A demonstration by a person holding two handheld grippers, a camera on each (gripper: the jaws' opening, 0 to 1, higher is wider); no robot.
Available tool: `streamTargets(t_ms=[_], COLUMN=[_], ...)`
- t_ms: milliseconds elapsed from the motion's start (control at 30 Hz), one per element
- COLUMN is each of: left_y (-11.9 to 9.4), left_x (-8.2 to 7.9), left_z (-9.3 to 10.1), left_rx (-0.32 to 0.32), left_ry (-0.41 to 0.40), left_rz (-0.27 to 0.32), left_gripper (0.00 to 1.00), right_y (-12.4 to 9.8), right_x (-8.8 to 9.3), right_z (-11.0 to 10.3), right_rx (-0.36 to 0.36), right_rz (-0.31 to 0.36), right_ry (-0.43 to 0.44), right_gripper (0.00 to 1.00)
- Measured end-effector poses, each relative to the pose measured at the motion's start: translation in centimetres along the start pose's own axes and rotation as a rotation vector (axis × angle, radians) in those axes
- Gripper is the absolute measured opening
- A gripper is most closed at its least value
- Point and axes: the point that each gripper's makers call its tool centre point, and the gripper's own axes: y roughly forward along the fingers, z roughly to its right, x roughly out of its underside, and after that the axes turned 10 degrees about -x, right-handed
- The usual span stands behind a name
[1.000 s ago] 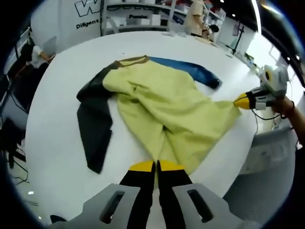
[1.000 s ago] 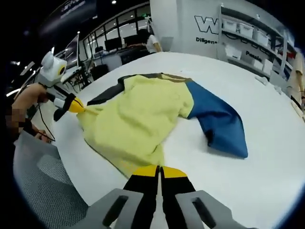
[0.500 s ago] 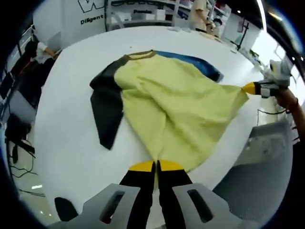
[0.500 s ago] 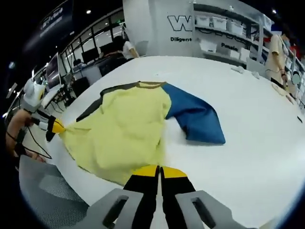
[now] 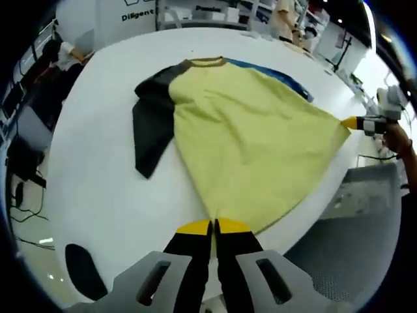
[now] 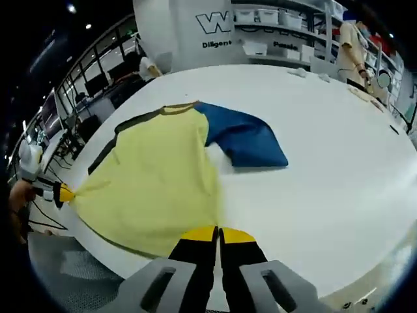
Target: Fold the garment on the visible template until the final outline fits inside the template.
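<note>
Claw tips of our left claw [image 5: 214, 227], at the bottom centre of the left gripper view, are pressed together on the near hem of the yellow shirt [image 5: 251, 143], and our right claw [image 6: 217, 235] is clamped the same way on the hem at the bottom centre of the right gripper view. We see the shirt spread flat across the white counter [image 5: 98, 182], its yellow body reaching from the lower centre of the left gripper view up to a brown collar [image 5: 207, 62] at the upper centre. A dark sleeve [image 5: 151, 124] lies folded down along the shirt's left side in that view, and a blue sleeve [image 6: 244, 137] sits bunched at the upper centre of the right gripper view, touching the yellow body. At the right edge of the left gripper view the other claw pinches the shirt's far corner, pulling it to a point. Shelving with bins [image 6: 273, 26] stands at the top of the right gripper view, beyond the counter.
</note>
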Motion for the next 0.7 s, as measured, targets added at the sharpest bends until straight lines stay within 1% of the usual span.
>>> streamTargets(t_ms=[67,100,267,367,700], left_y=[0.1,0.2,0.3,0.4,0.8], left_x=[0.4,0.6,1.3,1.8,3.3], left_z=[0.0,0.1,0.3,0.2,0.3], left_rx=[0.001,0.002,-0.004,-0.017,-0.034], left_ry=[-0.006,-0.013,-0.019,-0.016,-0.02], left_rz=[-0.006,-0.012,-0.023,-0.031,-0.063], left_gripper=[0.0,0.0,0.0,0.0,0.0], right_y=[0.5,0.7,1.4,1.5,2.0], right_x=[0.3,0.9,2.0,2.8,4.1], right_z=[0.4,0.4,0.6,0.6,0.8], right_rx=[0.006,0.008,0.013,0.015,0.028], right_rz=[-0.024,-0.049,-0.078,-0.116,-0.162], right_ry=[-0.046,-0.055,-0.045,-0.06,-0.105], right_gripper=[0.0,0.0,0.0,0.0,0.0])
